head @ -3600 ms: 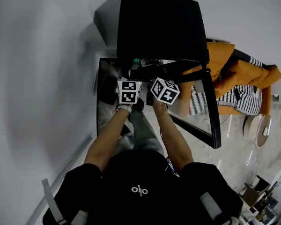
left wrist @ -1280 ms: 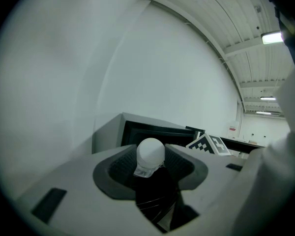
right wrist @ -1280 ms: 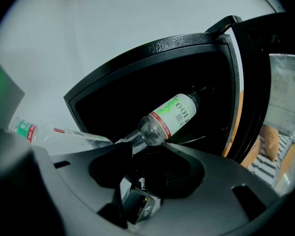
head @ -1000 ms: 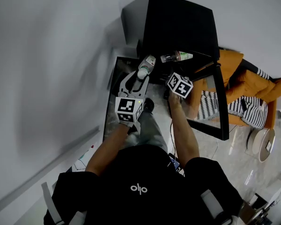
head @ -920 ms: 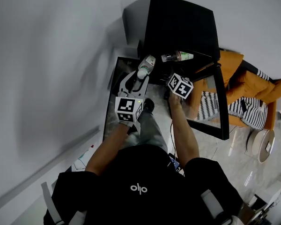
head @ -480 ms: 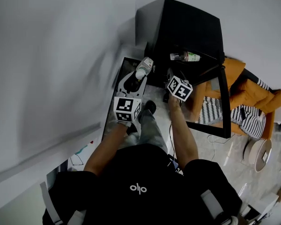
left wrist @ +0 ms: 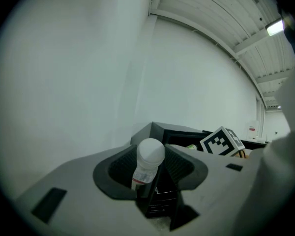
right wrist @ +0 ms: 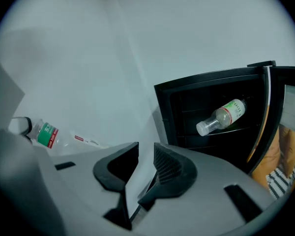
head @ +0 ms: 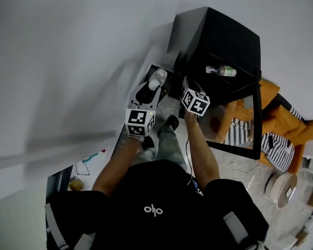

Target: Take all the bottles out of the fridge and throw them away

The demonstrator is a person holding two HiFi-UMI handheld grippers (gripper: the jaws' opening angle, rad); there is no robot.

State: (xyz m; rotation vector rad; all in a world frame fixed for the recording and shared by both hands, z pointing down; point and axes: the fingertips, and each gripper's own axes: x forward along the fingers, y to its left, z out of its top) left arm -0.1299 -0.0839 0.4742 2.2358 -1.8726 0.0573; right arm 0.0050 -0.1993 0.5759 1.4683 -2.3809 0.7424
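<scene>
In the head view, the left gripper (head: 152, 87) carries the held bottle (head: 156, 79) outside the fridge (head: 227, 38), close to the white wall (head: 68, 61). The right gripper (head: 185, 86) sits just beside it, on the fridge side. The fridge door (head: 256, 124) is swung wide, which leaves the compartment reachable, and the shelf bottle (head: 220, 71) lies on its side inside. In the left gripper view, the jaws are closed on the held bottle (left wrist: 148, 157) at a fairly wide setting. The pads bear on it near its white cap, so it sits centred in the grip. The marker cube (left wrist: 221, 141) of the right gripper shows beyond it, in front of the fridge. In the right gripper view, the jaws stand a narrow gap apart, having just been closing, and nothing lies between them. Only wall and the fridge edge show through the gap. The shelf bottle (right wrist: 221, 116) rests on a dark shelf with its neck end nearest the camera, well apart from the jaws. The held bottle appears at the left edge of that view. Judged from this layout, one bottle is out and awaits disposal. The shelf bottle remains to be fetched, and the empty right gripper is the free tool for that.
</scene>
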